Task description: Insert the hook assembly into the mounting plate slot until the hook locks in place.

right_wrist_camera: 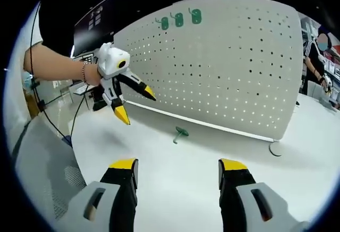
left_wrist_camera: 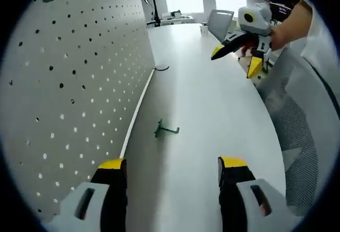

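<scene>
Spread, empty left gripper (left_wrist_camera: 172, 171) and right gripper (right_wrist_camera: 178, 173) hover; green hook (left_wrist_camera: 166, 130) lies near the pegboard (left_wrist_camera: 79, 83). Careless pinching could skid it away.

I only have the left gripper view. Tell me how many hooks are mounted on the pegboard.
Observer: Three green hooks sit in a row near the top of the pegboard.
Operator: Now describe my left gripper from outside.
Observer: The left gripper hangs above the table, jaws apart, holding nothing.
Operator: Report what is past the board's far end.
Observer: A person stands just beyond its right edge in the right gripper view.
</scene>
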A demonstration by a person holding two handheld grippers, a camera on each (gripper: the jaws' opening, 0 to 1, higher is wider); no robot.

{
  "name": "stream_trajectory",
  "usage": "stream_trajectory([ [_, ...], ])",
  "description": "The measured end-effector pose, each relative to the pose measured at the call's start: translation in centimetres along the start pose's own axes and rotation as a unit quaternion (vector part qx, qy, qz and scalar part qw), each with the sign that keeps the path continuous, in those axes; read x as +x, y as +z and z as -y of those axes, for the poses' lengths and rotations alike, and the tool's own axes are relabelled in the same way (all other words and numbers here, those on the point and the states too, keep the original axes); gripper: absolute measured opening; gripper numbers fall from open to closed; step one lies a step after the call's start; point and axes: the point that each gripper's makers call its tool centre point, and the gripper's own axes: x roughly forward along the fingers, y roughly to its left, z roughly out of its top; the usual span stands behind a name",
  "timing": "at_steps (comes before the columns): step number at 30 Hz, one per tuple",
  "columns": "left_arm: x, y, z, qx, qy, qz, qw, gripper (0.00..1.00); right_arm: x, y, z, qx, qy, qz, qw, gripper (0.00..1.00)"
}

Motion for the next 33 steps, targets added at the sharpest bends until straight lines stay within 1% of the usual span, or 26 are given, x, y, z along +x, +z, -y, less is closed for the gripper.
stream_trajectory([
  [3,0.5,0.1,-0.3,0.011,-0.006,-0.005,0.9999,0.72,-0.1,0.0,0.0,-0.002,0.001,-0.001,1.0,0.59],
  [5,0.9,0.3,-0.3,0.026,-0.014,-0.008,0.9995,0.69,-0.1,-0.1,0.0,-0.003,0.001,-0.001,1.0,0.59],
  [8,1.5,0.3,-0.3,0.048,-0.019,-0.022,0.9984,0.69,-0.2,-0.1,0.1,-0.002,0.0,-0.002,1.0,0.59],
  [11,2.1,0.7,-0.2,0.047,-0.029,-0.021,0.9983,0.7,-0.4,-0.3,0.3,-0.001,-0.001,-0.005,1.0,0.58],
  [13,2.6,0.8,0.0,0.063,-0.038,-0.026,0.9969,0.7,-0.5,-0.3,0.3,0.001,-0.002,-0.004,1.0,0.59],
  [14,2.9,0.8,0.1,0.079,-0.044,-0.032,0.9954,0.7,-0.5,-0.3,0.4,0.001,-0.002,-0.004,1.0,0.59],
  [19,3.8,1.4,-0.1,0.085,-0.049,-0.037,0.9944,0.7,-0.6,-0.4,0.4,0.0,-0.002,-0.007,1.0,0.59],
  [22,4.3,1.4,-0.1,0.107,-0.06,-0.047,0.9914,0.7,-0.6,-0.4,0.4,0.001,-0.002,-0.006,1.0,0.59],
  [23,4.6,1.1,-0.2,0.116,-0.063,-0.056,0.9896,0.7,-0.7,-0.3,0.4,0.002,-0.002,-0.006,1.0,0.59],
  [26,5.2,1.0,-0.4,0.124,-0.073,-0.065,0.9875,0.7,-0.7,-0.2,0.5,0.001,-0.003,-0.004,1.0,0.59],
  [27,5.5,0.8,-0.3,0.135,-0.079,-0.073,0.9851,0.7,-0.8,-0.2,0.6,0.005,-0.005,-0.003,1.0,0.59],
  [29,6.0,0.5,-0.4,0.169,-0.084,-0.091,0.9777,0.69,-0.8,-0.2,0.5,0.012,-0.006,0.001,0.9999,0.59],
  [30,6.2,0.5,-0.2,0.168,-0.09,-0.092,0.9774,0.69,-0.8,-0.4,0.6,0.011,-0.006,0.001,0.9999,0.59],
  [33,6.7,0.7,-0.6,0.175,-0.094,-0.098,0.9751,0.68,-0.8,-0.6,0.8,0.014,-0.008,-0.002,0.9999,0.58],
])
